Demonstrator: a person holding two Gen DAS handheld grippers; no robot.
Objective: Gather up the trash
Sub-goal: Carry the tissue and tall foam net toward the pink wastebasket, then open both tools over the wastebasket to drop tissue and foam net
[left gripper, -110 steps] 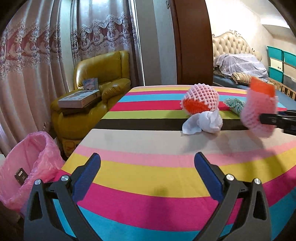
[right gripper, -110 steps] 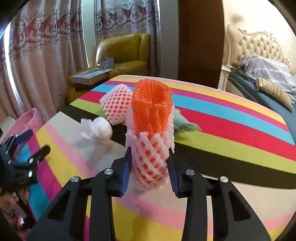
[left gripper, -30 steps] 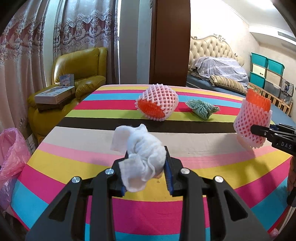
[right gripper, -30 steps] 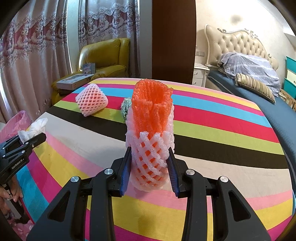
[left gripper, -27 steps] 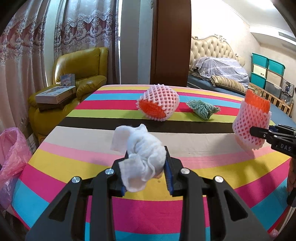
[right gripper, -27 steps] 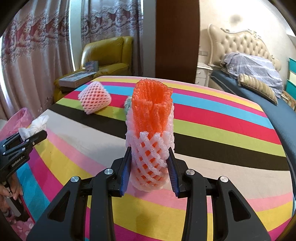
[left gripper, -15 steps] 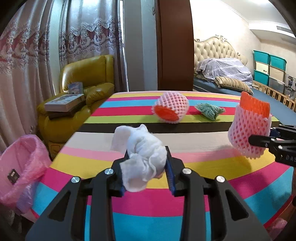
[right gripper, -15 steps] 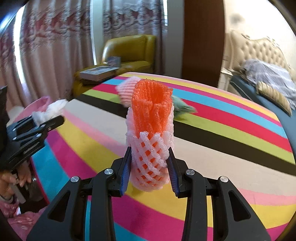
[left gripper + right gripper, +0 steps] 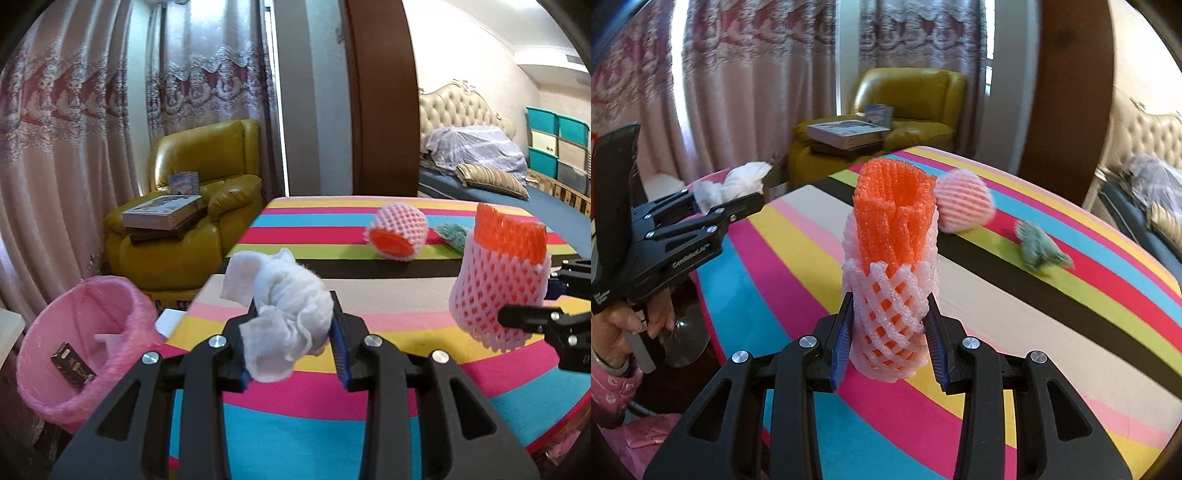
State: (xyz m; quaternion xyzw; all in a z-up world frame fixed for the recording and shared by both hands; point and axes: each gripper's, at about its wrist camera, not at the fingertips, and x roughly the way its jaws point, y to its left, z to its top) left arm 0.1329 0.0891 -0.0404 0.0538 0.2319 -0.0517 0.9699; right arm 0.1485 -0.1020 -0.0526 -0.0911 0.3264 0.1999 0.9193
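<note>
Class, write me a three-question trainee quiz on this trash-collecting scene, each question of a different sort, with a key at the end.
1. True or false: the left tongs are shut on a white tissue wad.
2. Multiple choice: what do the right tongs hold? A) a green crumpled wrapper B) an upright orange-and-pink foam net sleeve C) a book
3. Fill in: the pink-lined trash bin stands on the floor beside the striped table, on the ____ of the left wrist view.

Key: 1 true; 2 B; 3 left. Another foam net and the green wrapper are not yet collected from the table.
</note>
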